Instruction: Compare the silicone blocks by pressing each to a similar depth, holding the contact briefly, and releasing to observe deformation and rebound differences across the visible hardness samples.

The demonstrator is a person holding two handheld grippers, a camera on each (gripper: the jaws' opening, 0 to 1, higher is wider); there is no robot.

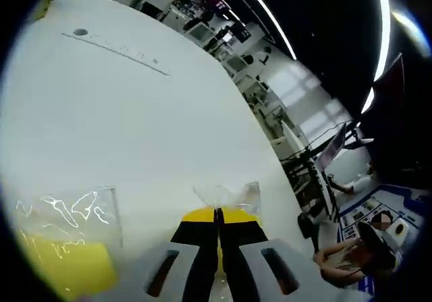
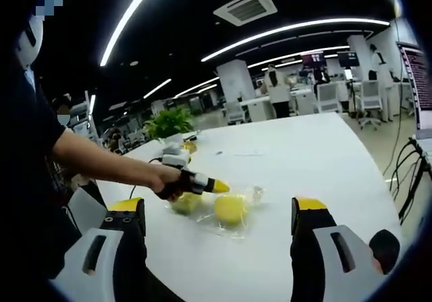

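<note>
Left gripper jaws closed (tips at bagged block); right gripper jaws wide.

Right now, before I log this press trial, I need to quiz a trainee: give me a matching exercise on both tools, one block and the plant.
1. left tool
2. right tool
3. flat yellow silicone block
4. green leafy plant

A. far end of white table
B. jaws wide apart
C. inside clear plastic bag
D. jaws together

Pairs: 1-D, 2-B, 3-C, 4-A

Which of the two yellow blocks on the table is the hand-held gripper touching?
The left gripper meets the brighter yellow block; the duller block sits beside it, under the hand.
</note>
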